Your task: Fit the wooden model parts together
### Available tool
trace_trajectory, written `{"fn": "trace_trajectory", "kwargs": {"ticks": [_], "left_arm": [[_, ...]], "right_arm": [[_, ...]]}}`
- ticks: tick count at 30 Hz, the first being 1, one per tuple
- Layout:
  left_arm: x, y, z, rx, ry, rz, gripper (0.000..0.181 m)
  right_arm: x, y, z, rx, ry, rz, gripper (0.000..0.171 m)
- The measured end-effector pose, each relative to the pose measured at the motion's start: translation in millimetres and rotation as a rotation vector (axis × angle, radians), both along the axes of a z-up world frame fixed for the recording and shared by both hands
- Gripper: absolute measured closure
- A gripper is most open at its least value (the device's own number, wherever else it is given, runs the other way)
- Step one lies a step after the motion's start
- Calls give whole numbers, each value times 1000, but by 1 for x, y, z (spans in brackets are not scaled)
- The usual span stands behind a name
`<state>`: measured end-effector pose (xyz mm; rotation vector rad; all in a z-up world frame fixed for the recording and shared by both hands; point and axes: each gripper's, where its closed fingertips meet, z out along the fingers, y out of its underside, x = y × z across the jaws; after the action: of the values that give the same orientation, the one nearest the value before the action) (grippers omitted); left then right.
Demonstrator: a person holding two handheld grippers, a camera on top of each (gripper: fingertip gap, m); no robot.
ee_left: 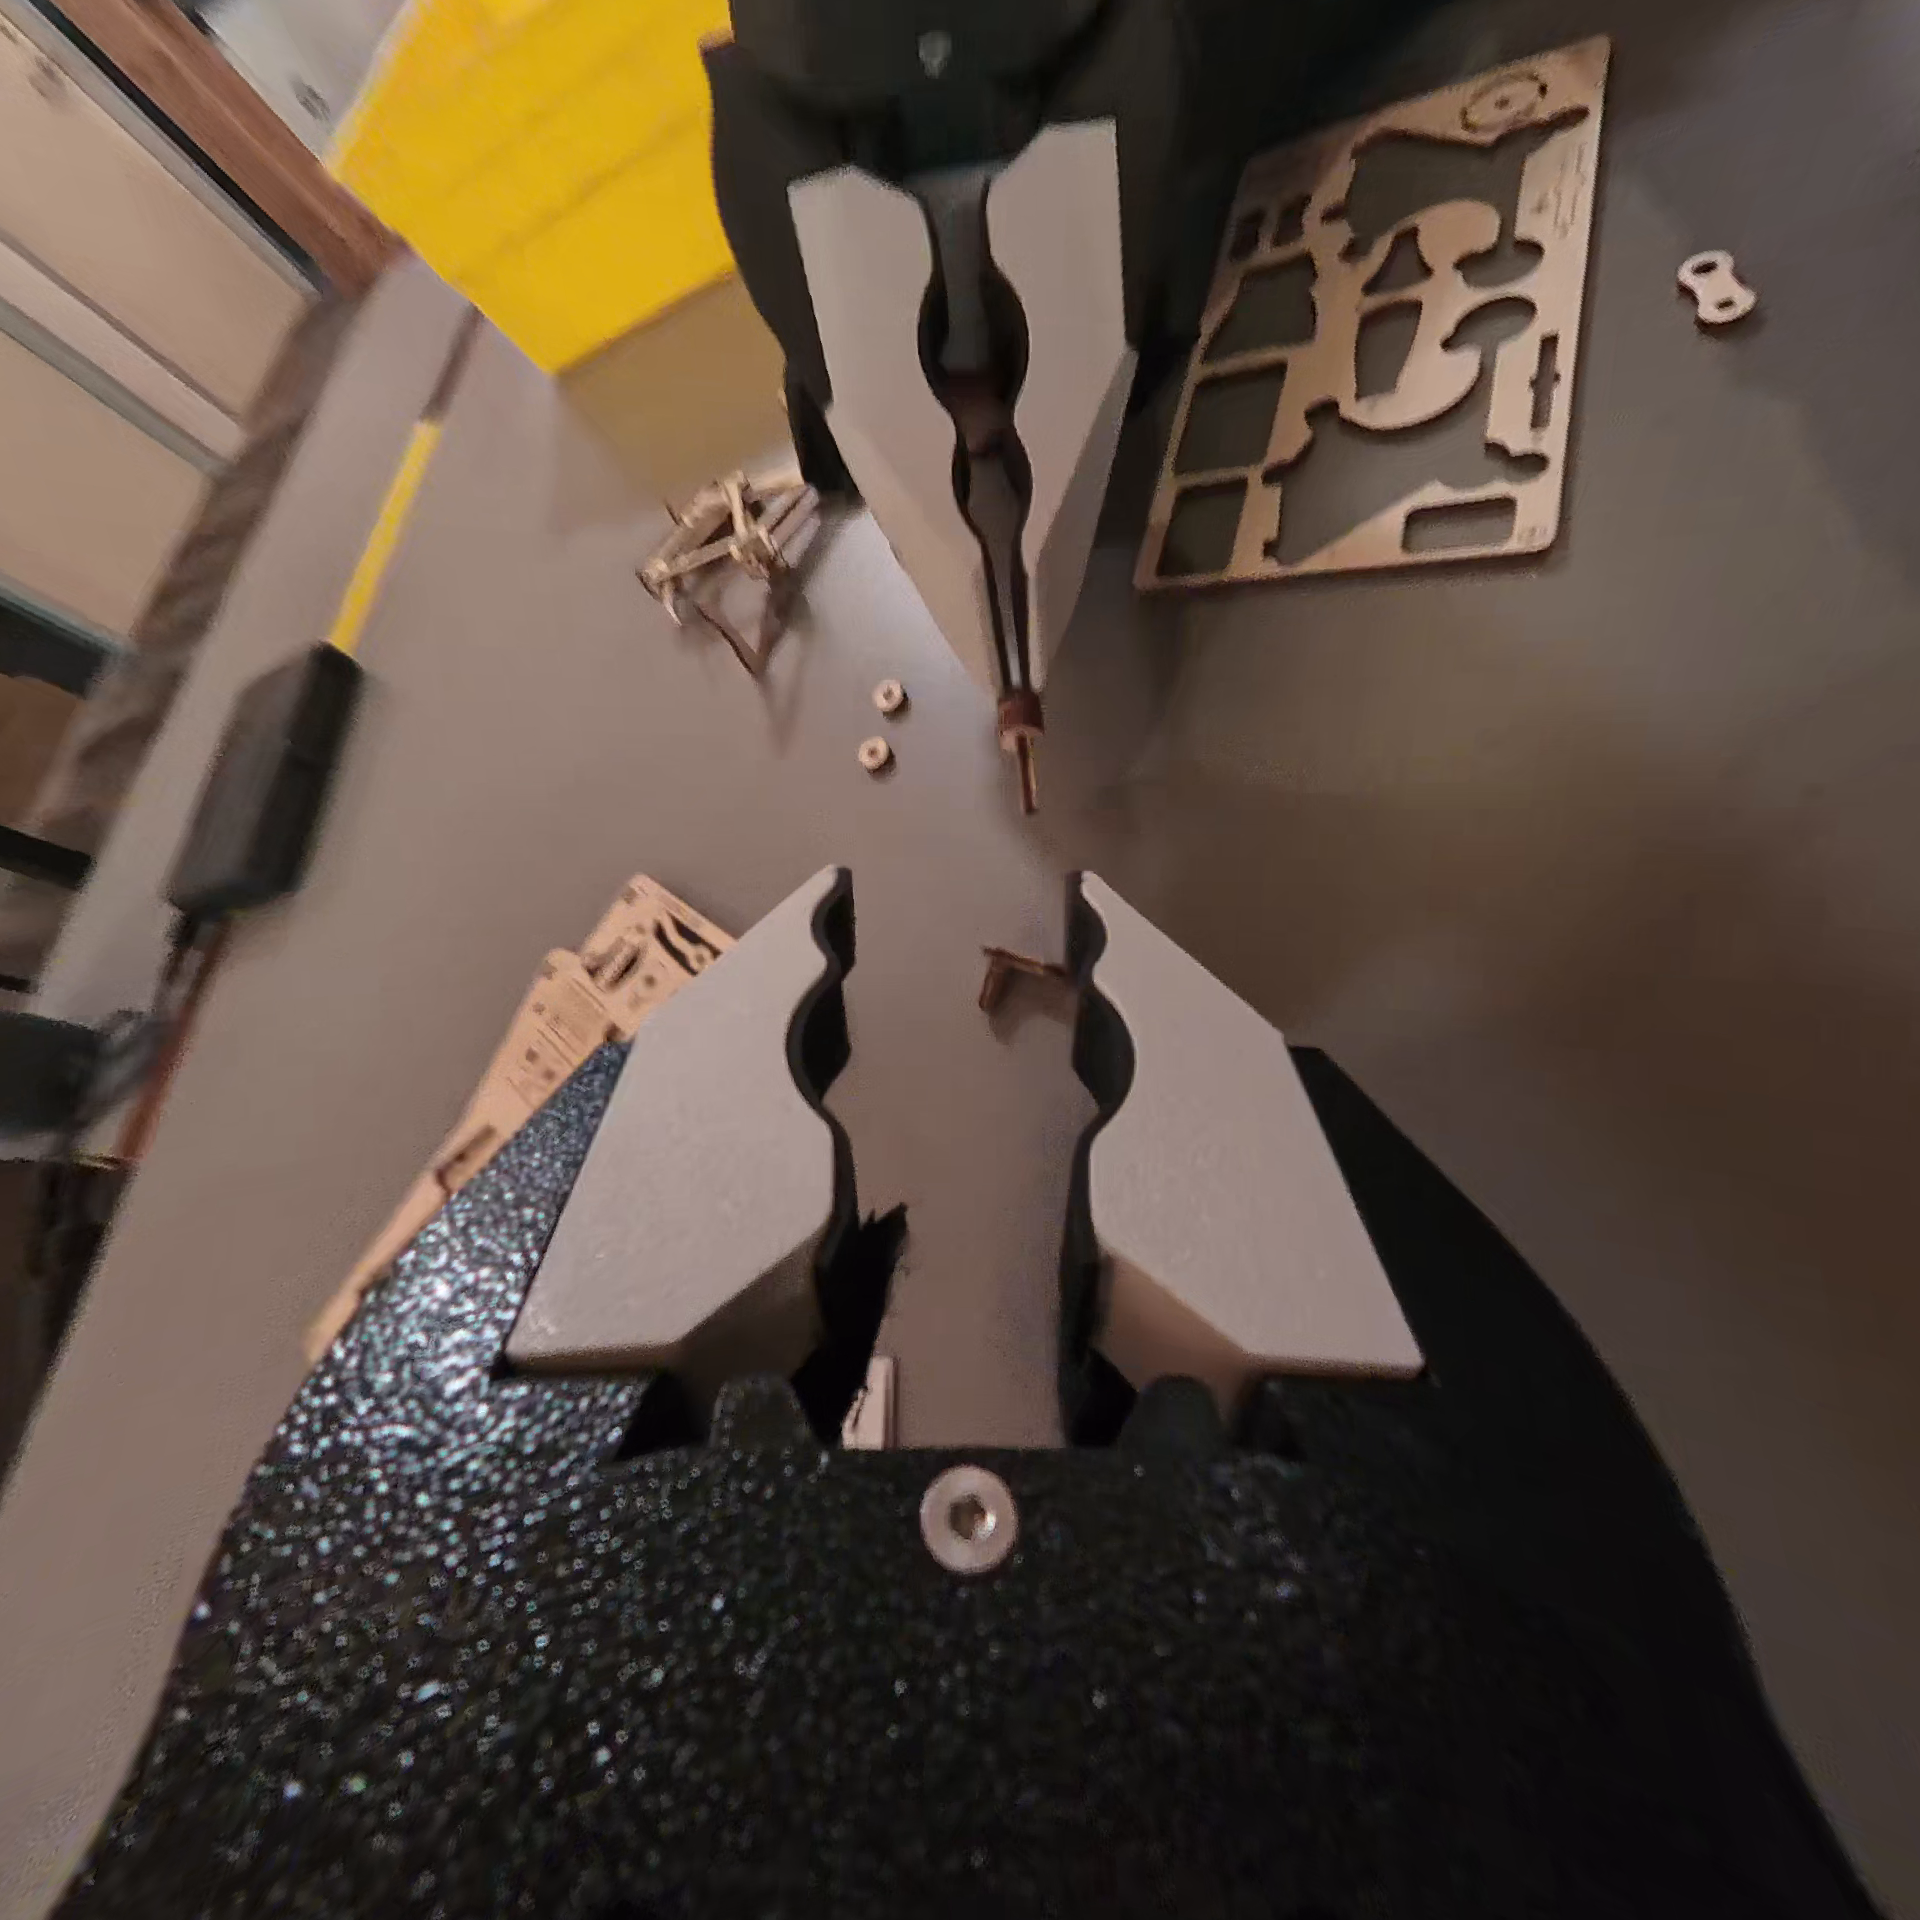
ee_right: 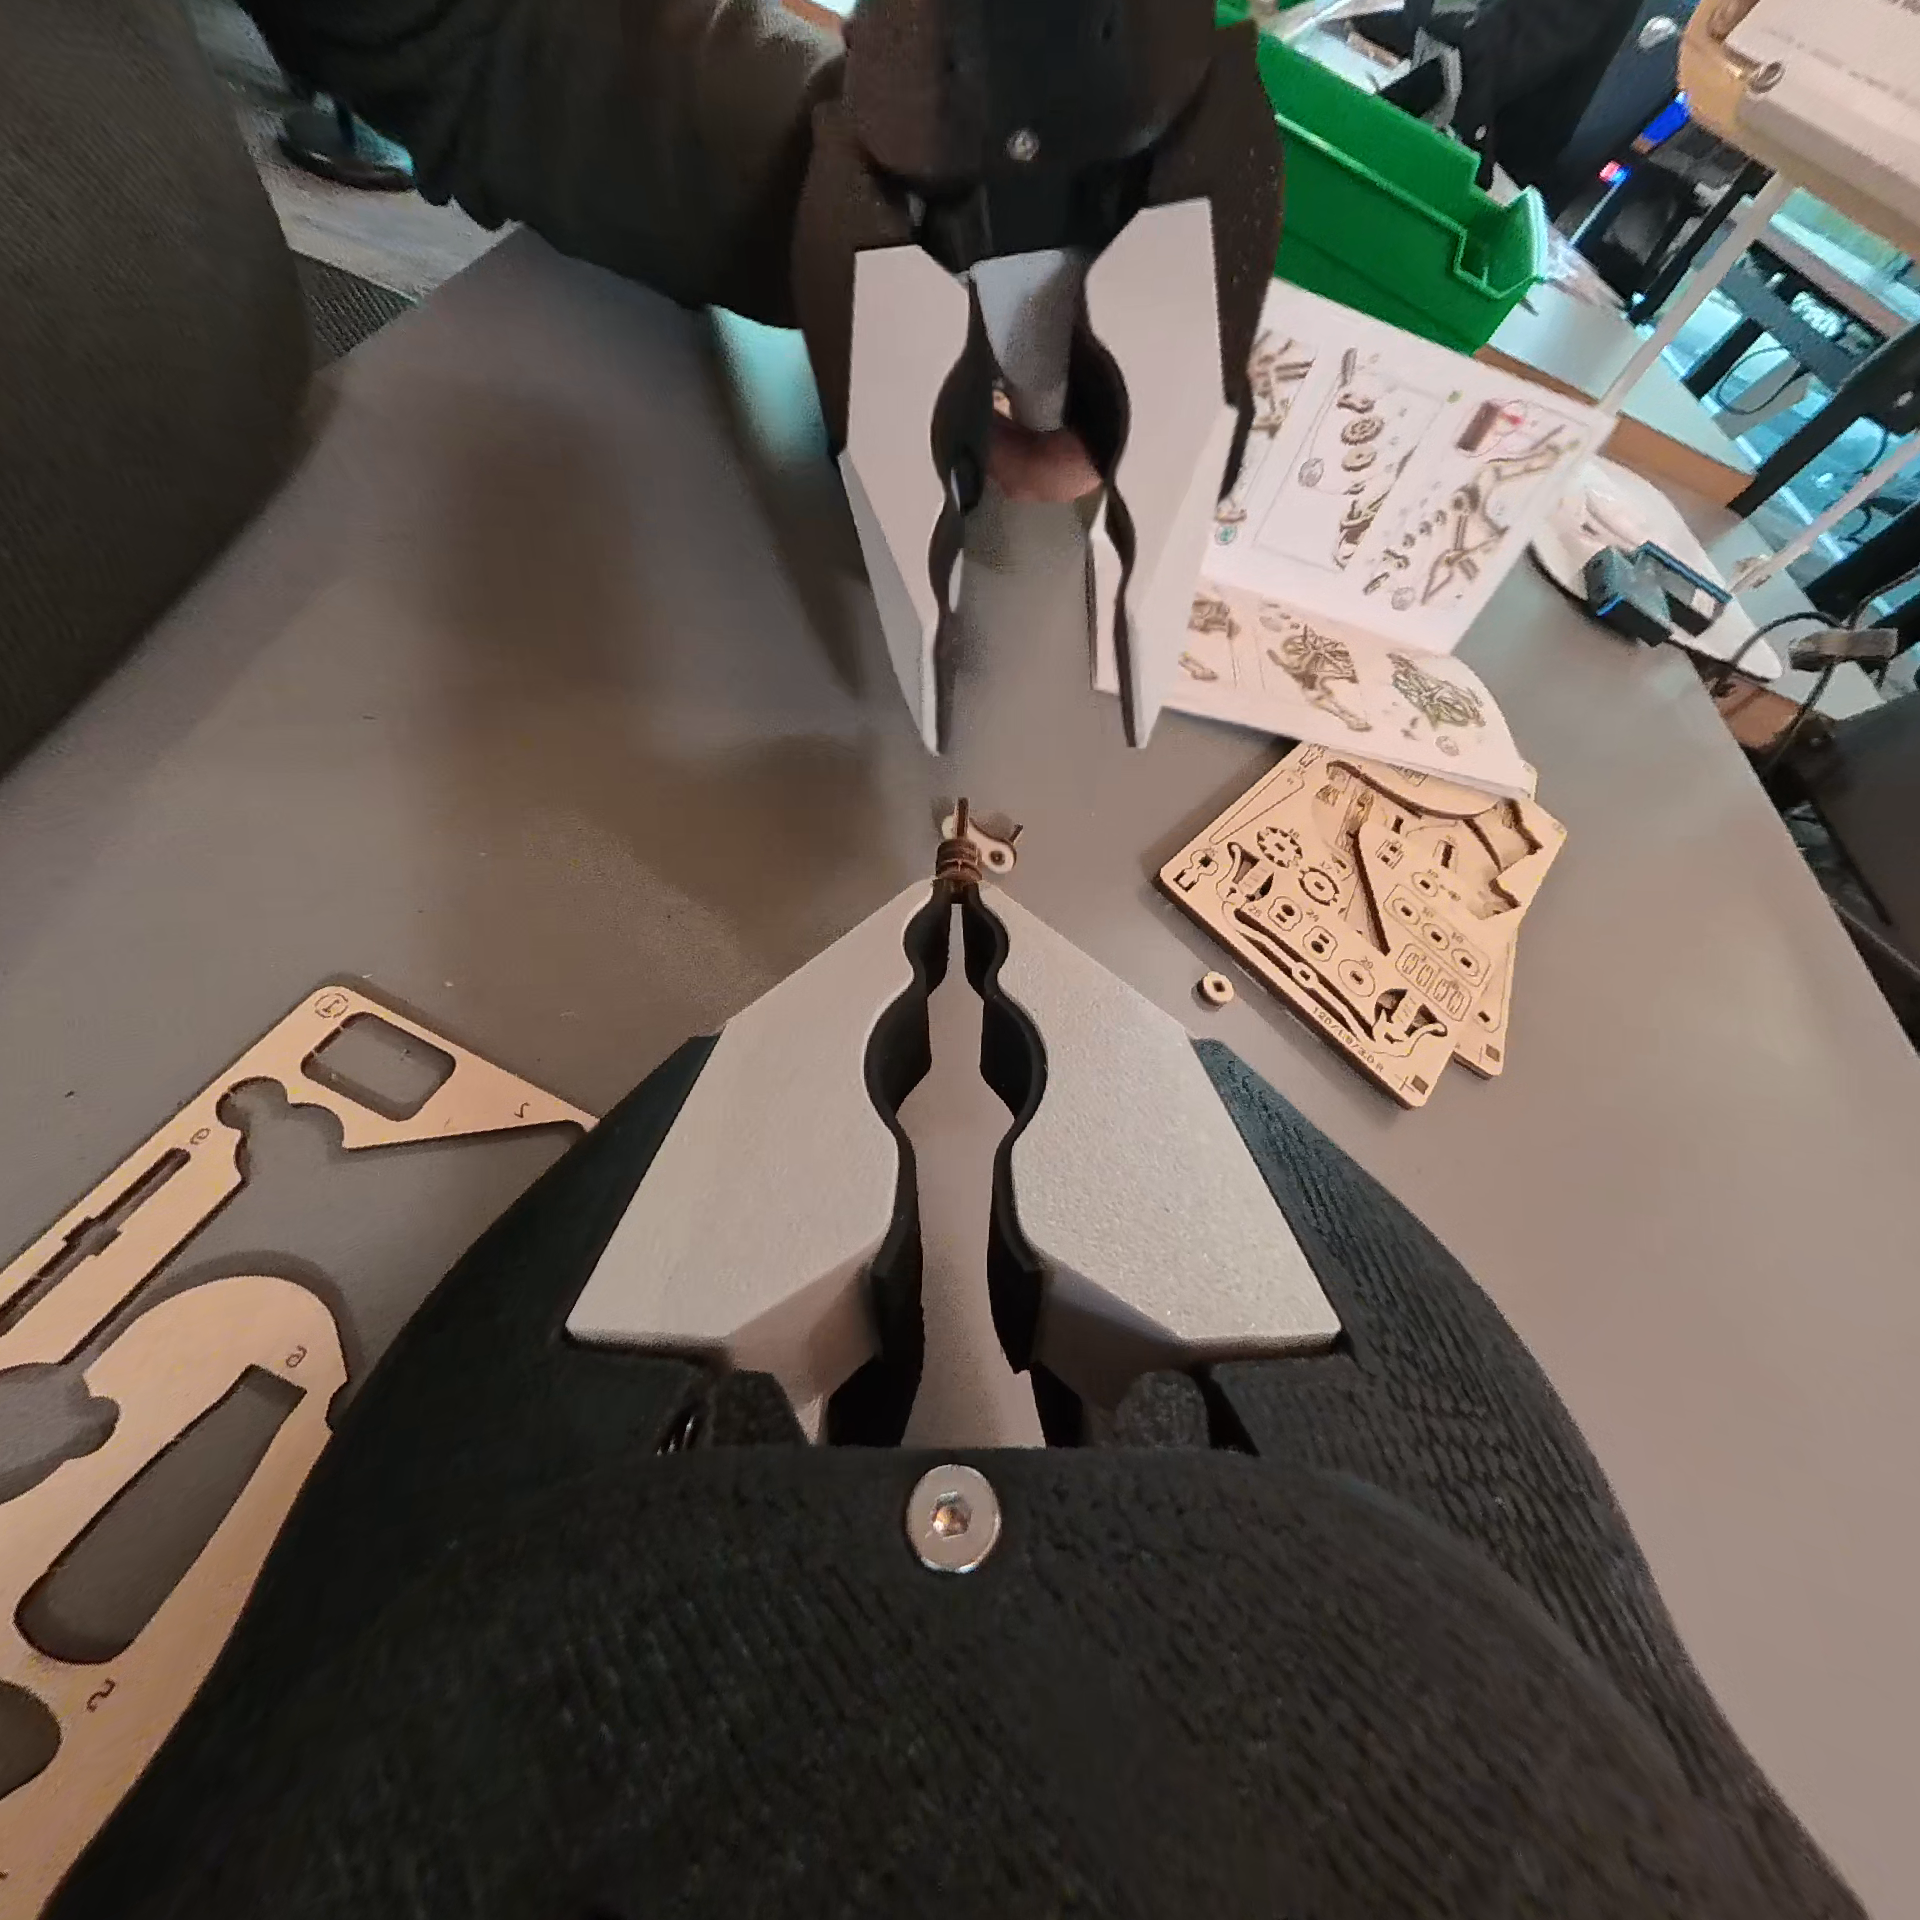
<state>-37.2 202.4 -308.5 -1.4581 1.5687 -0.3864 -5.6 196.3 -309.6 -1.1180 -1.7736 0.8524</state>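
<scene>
My right gripper (ee_right: 953,896) is shut on a small wooden axle with stacked discs (ee_right: 958,860), held just above the grey table (ee_right: 520,675). In the left wrist view this gripper (ee_left: 1020,694) points toward me with the axle (ee_left: 1018,732) sticking out of its tips. My left gripper (ee_left: 961,894) is open and empty, facing the right one a short way off; it also shows in the right wrist view (ee_right: 1034,740). A small wooden piece (ee_left: 1013,977) lies on the table by the left gripper's right finger and just beyond the axle in the right wrist view (ee_right: 995,844).
A punched-out wooden sheet (ee_left: 1371,343) lies beside the right gripper. Two small washers (ee_left: 888,696) and a partly built model (ee_left: 727,540) lie on the table. Sheets with parts (ee_right: 1361,914), an instruction booklet (ee_right: 1351,520), a yellow bin (ee_left: 540,156) and a green bin (ee_right: 1382,197) are nearby. The tips of one gripper are about 4 cm away from the tips of the other.
</scene>
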Motion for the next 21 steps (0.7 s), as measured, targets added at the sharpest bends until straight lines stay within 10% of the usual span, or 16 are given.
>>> {"fn": "trace_trajectory", "kwargs": {"ticks": [1,21], "left_arm": [[-4,0,-7,-43,27,-1,142],[-1,-9,-34,-217,79,-21,154]], "right_arm": [[0,0,-1,-1,-5,-2,171],[-3,1,-10,-8,-70,-7,171]]}}
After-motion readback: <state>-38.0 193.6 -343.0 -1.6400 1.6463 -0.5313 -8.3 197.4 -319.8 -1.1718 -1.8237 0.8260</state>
